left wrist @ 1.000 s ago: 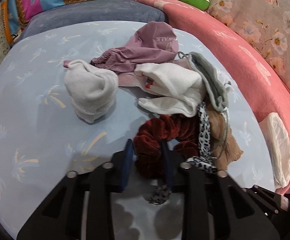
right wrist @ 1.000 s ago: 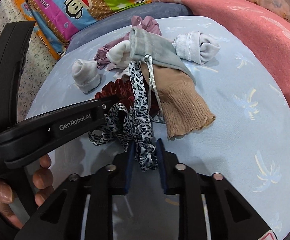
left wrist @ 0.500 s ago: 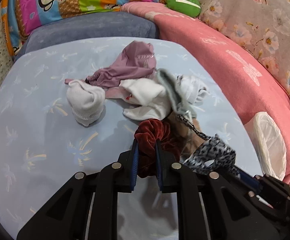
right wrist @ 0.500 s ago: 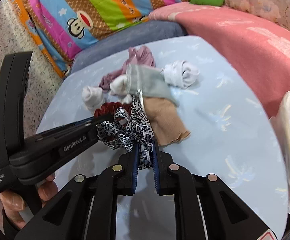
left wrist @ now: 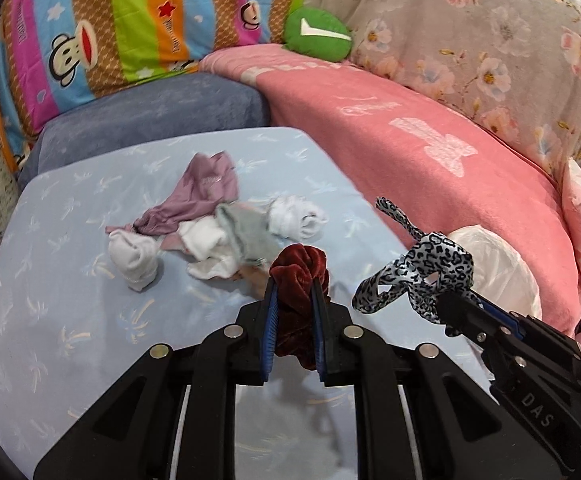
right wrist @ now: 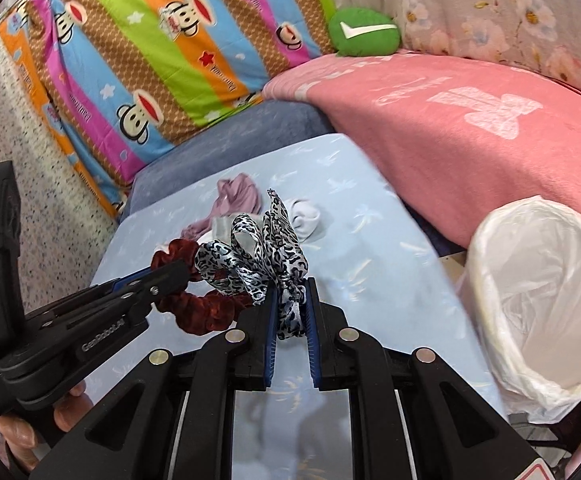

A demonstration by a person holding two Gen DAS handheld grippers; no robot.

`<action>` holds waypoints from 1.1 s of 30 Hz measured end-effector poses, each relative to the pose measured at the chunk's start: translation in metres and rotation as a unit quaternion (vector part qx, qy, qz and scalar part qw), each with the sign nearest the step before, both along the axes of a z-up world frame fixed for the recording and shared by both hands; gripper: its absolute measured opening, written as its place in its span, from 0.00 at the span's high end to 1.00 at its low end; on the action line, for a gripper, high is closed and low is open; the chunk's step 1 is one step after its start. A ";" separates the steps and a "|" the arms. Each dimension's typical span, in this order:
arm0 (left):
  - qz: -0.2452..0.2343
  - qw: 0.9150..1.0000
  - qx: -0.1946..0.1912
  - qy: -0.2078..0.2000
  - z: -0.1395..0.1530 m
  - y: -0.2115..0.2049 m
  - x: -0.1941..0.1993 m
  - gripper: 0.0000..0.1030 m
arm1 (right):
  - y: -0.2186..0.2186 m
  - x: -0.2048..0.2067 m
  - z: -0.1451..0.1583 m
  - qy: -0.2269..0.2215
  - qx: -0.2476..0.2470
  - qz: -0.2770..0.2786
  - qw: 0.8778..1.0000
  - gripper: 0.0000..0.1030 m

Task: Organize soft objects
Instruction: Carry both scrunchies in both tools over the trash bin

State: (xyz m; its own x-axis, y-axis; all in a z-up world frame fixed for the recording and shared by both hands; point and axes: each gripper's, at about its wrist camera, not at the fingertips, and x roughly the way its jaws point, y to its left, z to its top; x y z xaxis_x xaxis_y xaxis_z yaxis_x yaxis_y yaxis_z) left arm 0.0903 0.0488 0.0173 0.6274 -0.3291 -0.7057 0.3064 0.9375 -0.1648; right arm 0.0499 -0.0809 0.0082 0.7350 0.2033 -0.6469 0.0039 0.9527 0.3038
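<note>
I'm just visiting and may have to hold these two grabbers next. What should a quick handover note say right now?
Left gripper: shut on the dark red scrunchie, held off the table.
Right gripper: shut on the leopard-print ribbon, also lifted.
Remaining: the pile of socks and cloths lies on the blue table.
White-lined bin stands at the table's right edge.
Done: two items picked. Left: place them, then sort the pile.

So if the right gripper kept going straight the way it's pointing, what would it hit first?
Probably the blue sheet just short of the white rolled sock; the right gripper carries the leopard ribbon ahead of it. Depth is uncertain.
</note>
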 end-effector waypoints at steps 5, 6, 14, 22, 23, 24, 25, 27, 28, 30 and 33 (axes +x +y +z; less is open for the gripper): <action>-0.029 0.999 0.010 -0.021 0.015 -0.031 -0.012 0.85 | -0.028 -0.012 0.011 -0.013 0.008 -0.026 1.000 0.87; -0.035 0.999 0.011 -0.023 0.017 -0.036 -0.014 0.85 | -0.033 -0.014 0.012 -0.016 0.009 -0.030 0.999 0.87; -0.083 0.995 0.027 -0.044 0.029 -0.089 -0.029 0.85 | -0.081 -0.037 0.020 -0.032 0.021 -0.073 0.997 0.87; -0.125 0.990 0.039 -0.050 0.032 -0.138 -0.040 0.85 | -0.130 -0.058 0.020 -0.038 0.031 -0.120 0.992 0.87; -0.130 0.989 0.040 -0.050 0.032 -0.144 -0.042 0.85 | -0.134 -0.060 0.020 -0.038 0.032 -0.124 0.991 0.87; -0.135 0.989 0.042 -0.050 0.032 -0.150 -0.043 0.85 | -0.140 -0.062 0.019 -0.038 0.033 -0.131 0.990 0.87; -0.139 0.988 0.042 -0.050 0.032 -0.155 -0.044 0.85 | -0.146 -0.064 0.019 -0.038 0.034 -0.136 0.989 0.87; -0.151 0.986 0.043 -0.049 0.031 -0.165 -0.046 0.85 | -0.154 -0.067 0.018 -0.037 0.034 -0.144 0.988 0.87; -0.155 0.986 0.044 -0.048 0.030 -0.170 -0.047 0.85 | -0.159 -0.069 0.017 -0.035 0.035 -0.149 0.988 0.87; -0.164 0.984 0.044 -0.048 0.030 -0.180 -0.048 0.85 | -0.169 -0.072 0.014 -0.033 0.036 -0.157 0.986 0.87; -0.176 0.982 0.043 -0.046 0.029 -0.192 -0.049 0.85 | -0.182 -0.076 0.011 -0.029 0.038 -0.171 0.984 0.87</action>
State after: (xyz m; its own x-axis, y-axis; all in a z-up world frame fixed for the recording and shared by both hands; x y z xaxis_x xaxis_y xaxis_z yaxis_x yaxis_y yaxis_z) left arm 0.0412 -0.1432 0.0466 0.5480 -0.4794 -0.6855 0.6248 0.7795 -0.0456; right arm -0.0263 -0.2624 0.0190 0.8039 -0.0157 -0.5945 0.3004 0.8735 0.3832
